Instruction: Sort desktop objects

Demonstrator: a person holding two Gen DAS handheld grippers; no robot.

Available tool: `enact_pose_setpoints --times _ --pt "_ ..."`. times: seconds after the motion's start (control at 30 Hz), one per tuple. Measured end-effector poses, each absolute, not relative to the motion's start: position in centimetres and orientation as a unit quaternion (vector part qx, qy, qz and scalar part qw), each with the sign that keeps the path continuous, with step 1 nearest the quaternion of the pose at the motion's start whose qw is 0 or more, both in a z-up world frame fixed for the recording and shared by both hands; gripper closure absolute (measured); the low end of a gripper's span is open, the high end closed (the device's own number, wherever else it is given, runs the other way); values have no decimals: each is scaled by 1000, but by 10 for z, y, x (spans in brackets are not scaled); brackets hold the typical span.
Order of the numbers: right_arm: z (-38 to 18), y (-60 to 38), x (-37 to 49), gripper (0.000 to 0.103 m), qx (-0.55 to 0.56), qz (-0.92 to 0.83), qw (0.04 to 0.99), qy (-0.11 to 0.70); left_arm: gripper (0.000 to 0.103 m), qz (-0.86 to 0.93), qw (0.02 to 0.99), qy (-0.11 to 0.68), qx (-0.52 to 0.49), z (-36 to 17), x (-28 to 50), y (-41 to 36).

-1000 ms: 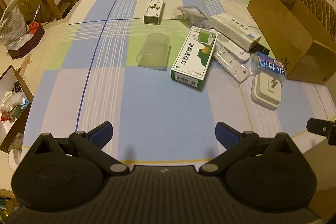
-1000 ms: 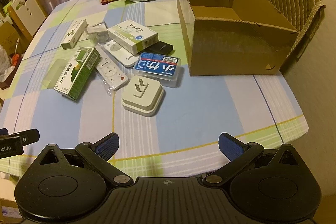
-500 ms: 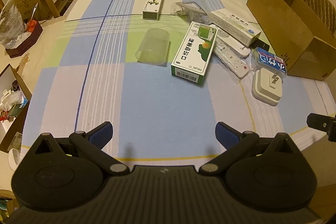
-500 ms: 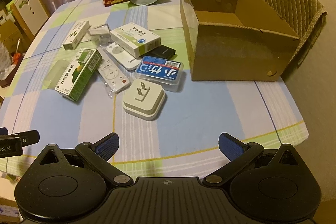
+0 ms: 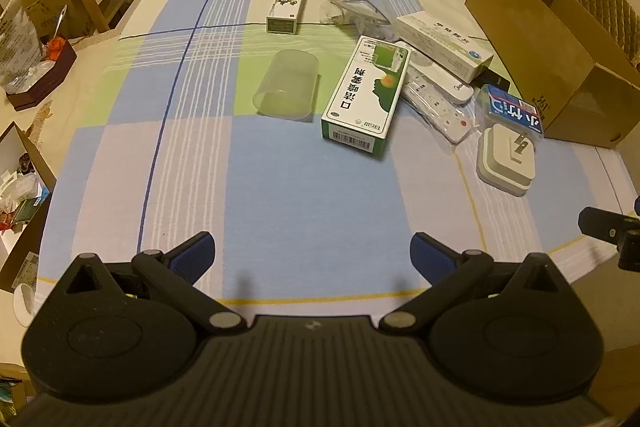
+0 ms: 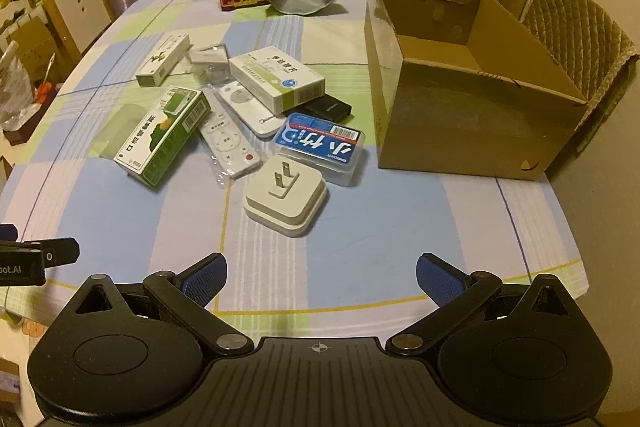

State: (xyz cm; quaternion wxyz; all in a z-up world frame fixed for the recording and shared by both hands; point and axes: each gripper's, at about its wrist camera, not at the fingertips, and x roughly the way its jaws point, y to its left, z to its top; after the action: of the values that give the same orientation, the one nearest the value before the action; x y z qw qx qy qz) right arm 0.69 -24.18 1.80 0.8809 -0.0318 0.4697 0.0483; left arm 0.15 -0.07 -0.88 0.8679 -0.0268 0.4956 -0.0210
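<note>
- The right gripper (image 6: 320, 277) hangs over the near edge of the table, jaws spread wide and holding nothing; the left gripper (image 5: 312, 253) does the same further left, also spread and empty.
- Nothing is sorted yet, by the look of it: the cardboard box (image 6: 472, 99) stands open-topped on the right of the checked tablecloth (image 6: 380, 239), and the clutter lies in a loose pile just beside its left wall.
- A sensible first pick for the right side is the white plug adapter (image 6: 285, 201) — nearest of all, lying apart from the rest with its two prongs up. Its rounded, stepped body is smooth plastic, so I would close on the flat sides low down, not across the prongs.
- Behind it, the clear plastic case with the blue label (image 6: 320, 147) is slick and shallow; grip it across the short width.
- The white remote in a crinkly film wrap (image 6: 228, 139) may slide in its sleeve.
- For the left, the green-and-white carton (image 5: 366, 95) is stiff cardboard with square edges — easy. The translucent cup (image 5: 287, 87) lies on its side and would likely roll if nudged.
</note>
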Motion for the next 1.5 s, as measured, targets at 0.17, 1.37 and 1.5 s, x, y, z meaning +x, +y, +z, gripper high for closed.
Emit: enact_pose_setpoints --times 0.17,1.37,1.5 --pt "17 -242 7 0 -32 53 879 473 1 -25 868 495 -36 -8 2 0" --pt "5 -219 22 0 17 8 898 439 1 -40 875 480 -47 -5 7 17" --pt "1 -212 24 0 23 -3 902 432 1 -50 885 463 -22 -4 9 20"
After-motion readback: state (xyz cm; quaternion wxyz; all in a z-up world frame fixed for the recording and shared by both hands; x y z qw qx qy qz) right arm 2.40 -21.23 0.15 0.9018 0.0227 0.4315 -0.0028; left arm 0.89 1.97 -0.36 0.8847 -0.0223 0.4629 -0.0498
